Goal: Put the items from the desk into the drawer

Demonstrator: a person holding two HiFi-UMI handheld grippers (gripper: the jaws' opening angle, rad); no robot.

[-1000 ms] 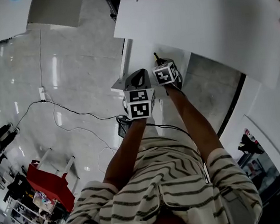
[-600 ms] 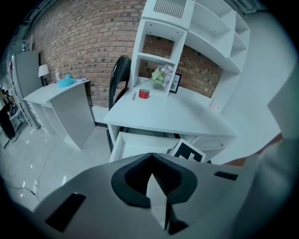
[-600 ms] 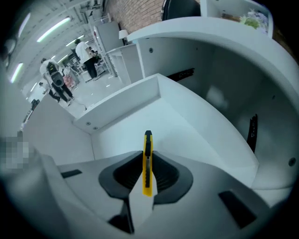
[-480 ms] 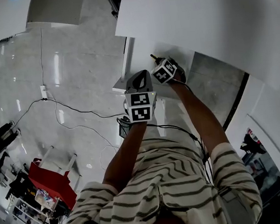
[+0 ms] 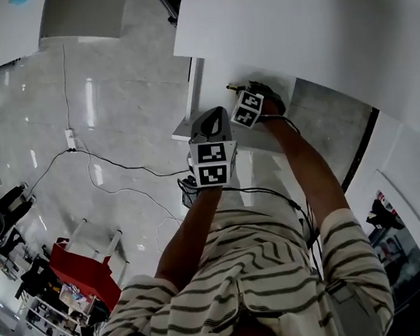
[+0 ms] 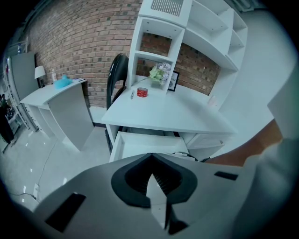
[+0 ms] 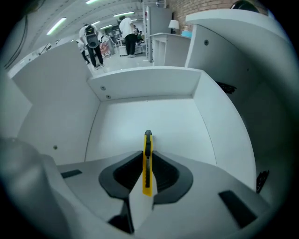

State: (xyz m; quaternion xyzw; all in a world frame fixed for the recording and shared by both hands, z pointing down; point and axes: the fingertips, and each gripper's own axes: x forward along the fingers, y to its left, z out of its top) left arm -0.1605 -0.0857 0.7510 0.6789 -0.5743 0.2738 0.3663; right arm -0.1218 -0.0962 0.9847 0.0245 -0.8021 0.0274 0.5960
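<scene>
A yellow knife [image 7: 148,144] is gripped in the right claw [image 7: 147,175], its jaws pressed on the two flat sides. The knife's long axis is laid along the claw's own line, so that the dark tip is carried out past the jaws. The open drawer [image 7: 149,112] is seen straight beyond that tip, with its bare white floor below the knife and its walls on all sides. The knife is thus held over the drawer's middle and apart from the floor.

The right forearm is stretched out under the bench [image 6: 173,112], and the claw is pointed steeply down into the drawer. For the coming move, only a short lowering and a release seem to be called for, with the knife laid flat, not dropped on its tip.

The left claw [image 6: 150,179] is shut on nothing and is held near the drawer's front, slanted down and aimed toward the bench. A red tape roll [image 6: 142,92] and a pen [image 6: 132,94] are left on the benchtop near its back, well apart from both claws. They can likely be fetched by the free left claw.
</scene>
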